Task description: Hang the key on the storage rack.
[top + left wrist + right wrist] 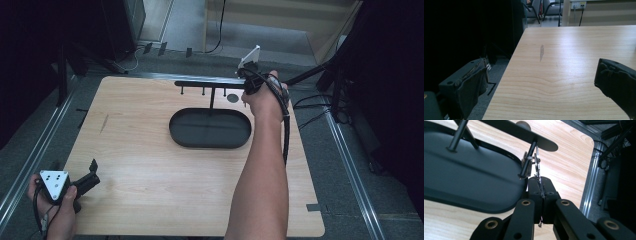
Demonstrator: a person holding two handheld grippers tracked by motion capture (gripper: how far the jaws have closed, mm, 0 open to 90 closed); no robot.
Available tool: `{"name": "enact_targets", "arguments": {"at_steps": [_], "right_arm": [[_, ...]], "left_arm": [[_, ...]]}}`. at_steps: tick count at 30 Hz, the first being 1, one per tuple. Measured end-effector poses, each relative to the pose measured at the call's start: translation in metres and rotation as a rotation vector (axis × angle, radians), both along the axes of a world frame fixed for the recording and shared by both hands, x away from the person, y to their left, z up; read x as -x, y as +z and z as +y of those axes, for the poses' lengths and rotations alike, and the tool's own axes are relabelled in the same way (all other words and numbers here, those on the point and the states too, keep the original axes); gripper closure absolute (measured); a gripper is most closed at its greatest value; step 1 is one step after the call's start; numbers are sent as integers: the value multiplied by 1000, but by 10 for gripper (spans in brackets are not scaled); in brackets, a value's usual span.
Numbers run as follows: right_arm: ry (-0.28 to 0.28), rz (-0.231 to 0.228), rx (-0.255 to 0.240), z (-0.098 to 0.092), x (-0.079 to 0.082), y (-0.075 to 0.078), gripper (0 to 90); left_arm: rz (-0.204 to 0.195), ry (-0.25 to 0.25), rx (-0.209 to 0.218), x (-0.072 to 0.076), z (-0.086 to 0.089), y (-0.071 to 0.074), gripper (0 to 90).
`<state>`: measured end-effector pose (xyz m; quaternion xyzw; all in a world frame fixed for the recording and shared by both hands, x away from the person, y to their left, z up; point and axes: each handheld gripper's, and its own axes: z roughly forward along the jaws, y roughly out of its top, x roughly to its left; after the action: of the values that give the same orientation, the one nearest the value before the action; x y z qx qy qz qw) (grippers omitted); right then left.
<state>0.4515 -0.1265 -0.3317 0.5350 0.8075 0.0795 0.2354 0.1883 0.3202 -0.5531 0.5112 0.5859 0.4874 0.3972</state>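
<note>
The right tongs (541, 185) are closed on a thin metal key (537, 167), its ring (528, 159) looped on a hook peg (527, 162) at the right end of the black rack (210, 84) above the oval tray (210, 128). The left tongs (541, 82) hang open over the tabletop's (150, 175) near-left corner, gripping nothing.
</note>
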Motion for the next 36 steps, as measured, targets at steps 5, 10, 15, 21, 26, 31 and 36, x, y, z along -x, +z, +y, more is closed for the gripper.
{"name": "enact_targets", "arguments": {"at_steps": [5, 10, 15, 21, 26, 31, 36], "right_arm": [[-9, -10, 12, -7, -1, -7, 828], [-18, -17, 18, -13, 0, -7, 793], [-46, -30, 26, -26, 4, -6, 700], [-41, -24, 14, -38, 9, -10, 632], [-41, 7, -10, -50, 14, -26, 588], [-63, 33, -66, -67, 19, -47, 546], [-101, 92, -109, -80, 22, -66, 489]], "left_arm": [[0, 2, 5, 0, 0, 0, 0], [0, 2, 2, 0, 0, 0, 0], [1, 2, -2, 0, 0, 0, 0], [2, 0, -5, 0, 0, 0, 0], [1, 1, -3, 0, -1, 0, 0], [-1, 0, -5, 0, -1, 0, 0], [0, 0, -7, 0, -1, 0, 0]]}}
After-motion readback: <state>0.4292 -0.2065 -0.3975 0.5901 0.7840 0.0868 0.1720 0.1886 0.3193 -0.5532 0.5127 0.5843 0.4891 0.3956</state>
